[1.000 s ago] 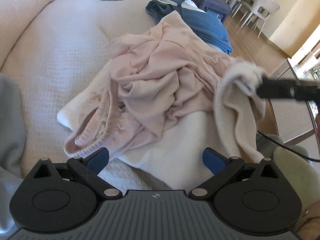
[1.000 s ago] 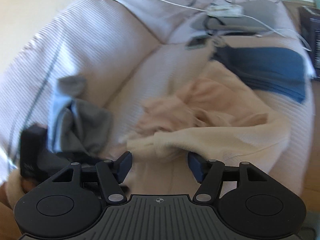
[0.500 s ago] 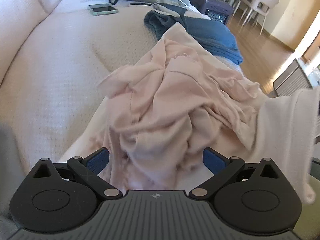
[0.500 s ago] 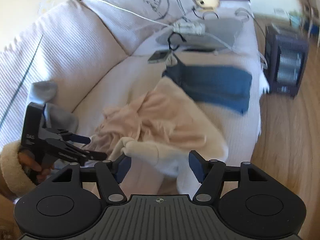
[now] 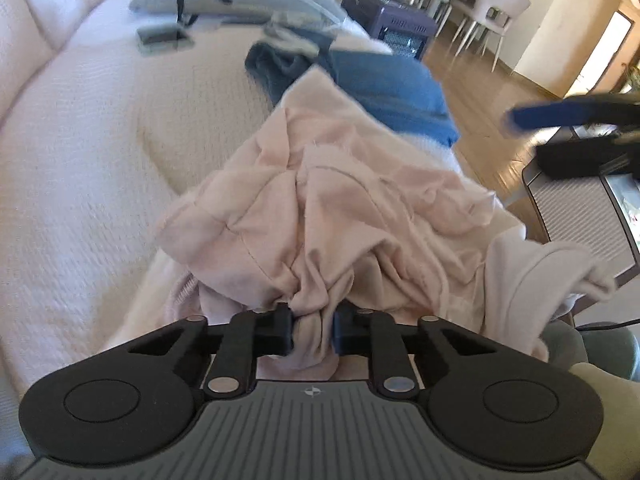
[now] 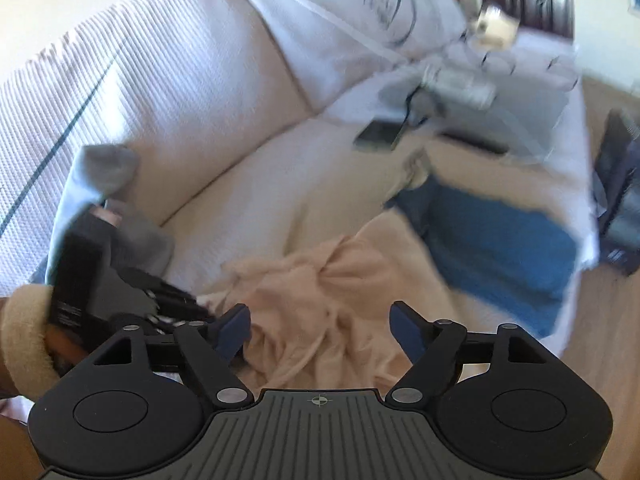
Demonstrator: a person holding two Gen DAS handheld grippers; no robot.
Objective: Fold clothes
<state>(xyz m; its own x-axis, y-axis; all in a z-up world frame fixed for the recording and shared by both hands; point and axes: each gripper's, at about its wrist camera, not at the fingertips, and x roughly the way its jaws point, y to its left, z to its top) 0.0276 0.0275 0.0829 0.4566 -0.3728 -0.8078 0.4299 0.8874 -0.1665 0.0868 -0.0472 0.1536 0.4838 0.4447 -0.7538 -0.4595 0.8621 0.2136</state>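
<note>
Your pink garment point(image 5: 320, 208) lies crumpled in a wrinkled heap on the pale sofa seat, one bunched fold pinched near its front edge. A cream garment point(image 5: 520, 280) sits partly under it, draping over the seat's edge beside it.

left claw point(image 5: 313, 333) is pinched tight on a bunch of the pink garment point(image 5: 340, 216), fingers nearly meeting around the fabric. right claw point(image 6: 319, 328) hangs wide open with nothing in it, blue fingertips point(image 6: 234, 326) well apart. in the right wrist view a cream sleeve cuff point(image 6: 24, 336) sits behind the left claw.
</note>
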